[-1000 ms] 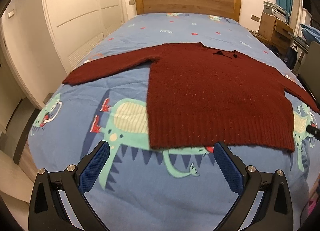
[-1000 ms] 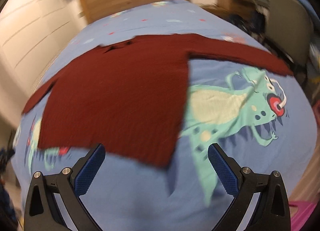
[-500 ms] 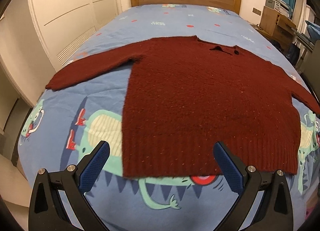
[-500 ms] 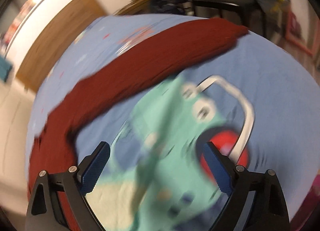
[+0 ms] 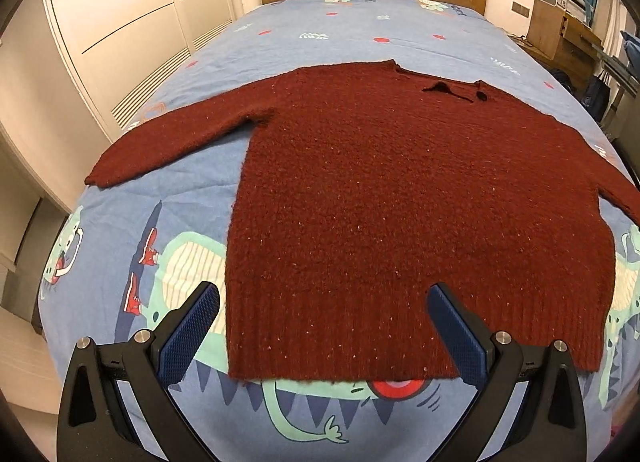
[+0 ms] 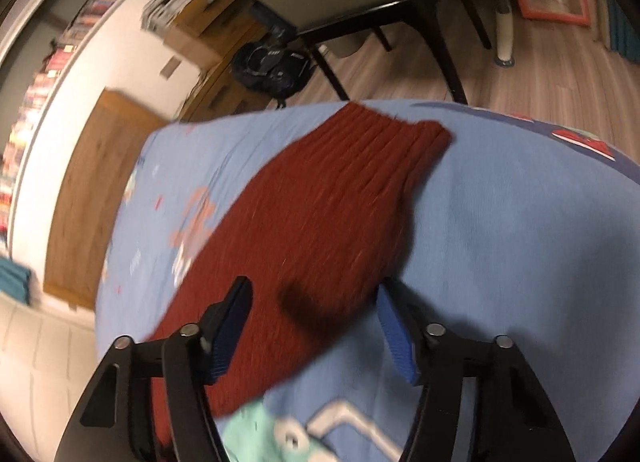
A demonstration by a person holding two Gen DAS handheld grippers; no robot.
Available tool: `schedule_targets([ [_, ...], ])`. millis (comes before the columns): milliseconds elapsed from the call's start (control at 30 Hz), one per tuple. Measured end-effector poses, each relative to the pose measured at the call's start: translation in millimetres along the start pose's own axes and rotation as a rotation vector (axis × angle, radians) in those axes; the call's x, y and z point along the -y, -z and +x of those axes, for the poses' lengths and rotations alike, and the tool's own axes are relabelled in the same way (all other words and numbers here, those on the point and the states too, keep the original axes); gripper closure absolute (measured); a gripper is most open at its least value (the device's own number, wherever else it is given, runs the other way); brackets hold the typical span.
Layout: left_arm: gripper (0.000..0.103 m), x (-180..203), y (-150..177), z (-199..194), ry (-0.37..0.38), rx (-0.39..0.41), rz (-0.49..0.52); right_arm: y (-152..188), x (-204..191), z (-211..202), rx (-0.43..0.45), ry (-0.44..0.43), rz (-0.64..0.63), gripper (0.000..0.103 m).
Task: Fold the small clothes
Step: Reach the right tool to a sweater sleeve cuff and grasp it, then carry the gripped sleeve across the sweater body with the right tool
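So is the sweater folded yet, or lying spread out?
Spread out. The sweater lies flat on the bed, both sleeves stretched sideways, no fold in it.

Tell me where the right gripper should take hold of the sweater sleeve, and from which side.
Grip the sleeve near its ribbed cuff, coming down from above across its width. It lies flat and straight on the bedsheet, so its long edges offer a pinch. The right gripper, whose jaws have just been closing, straddles the sleeve further up without pressing it yet.
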State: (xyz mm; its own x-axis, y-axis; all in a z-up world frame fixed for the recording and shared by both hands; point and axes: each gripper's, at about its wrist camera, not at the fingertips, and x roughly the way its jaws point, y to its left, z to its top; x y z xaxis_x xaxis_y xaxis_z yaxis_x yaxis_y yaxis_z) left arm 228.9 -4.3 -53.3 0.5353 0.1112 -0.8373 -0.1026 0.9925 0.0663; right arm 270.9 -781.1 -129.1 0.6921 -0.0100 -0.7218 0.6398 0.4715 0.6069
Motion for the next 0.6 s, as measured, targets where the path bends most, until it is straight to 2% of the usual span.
schedule_targets([
  [133, 0.001, 3.2, -2.1, 2.5, -0.005, -0.005, 0.010, -17.5, 3.4, 7.8, 0.021, -0.024, 0.036, 0.053],
  [233, 0.001, 4.6, -1.9, 3.4, -0.005, -0.007, 0.009, -25.4, 7.5, 14.7, 0.015, -0.026, 0.056, 0.072],
  [267, 0.001, 4.2, -1.8, 3.6, -0.004, -0.009, 0.005, -27.0, 9.0, 15.2, 0.010, -0.032, 0.067, 0.083],
  [333, 0.001, 3.7, -2.1, 3.5, -0.002, -0.009, -0.003, -30.4, 6.4, 16.0, 0.002, -0.053, 0.073, 0.091],
  [467, 0.001, -3.5, -3.0, 3.4, 0.022, -0.010, -0.039, -34.8, -20.2, 15.4, -0.009, -0.104, 0.005, 0.094],
  [600, 0.001, -13.9, -4.6, 3.1, 0.048, -0.004, -0.082, -27.6, -67.6, 13.4, -0.053, -0.176, -0.073, 0.094],
])
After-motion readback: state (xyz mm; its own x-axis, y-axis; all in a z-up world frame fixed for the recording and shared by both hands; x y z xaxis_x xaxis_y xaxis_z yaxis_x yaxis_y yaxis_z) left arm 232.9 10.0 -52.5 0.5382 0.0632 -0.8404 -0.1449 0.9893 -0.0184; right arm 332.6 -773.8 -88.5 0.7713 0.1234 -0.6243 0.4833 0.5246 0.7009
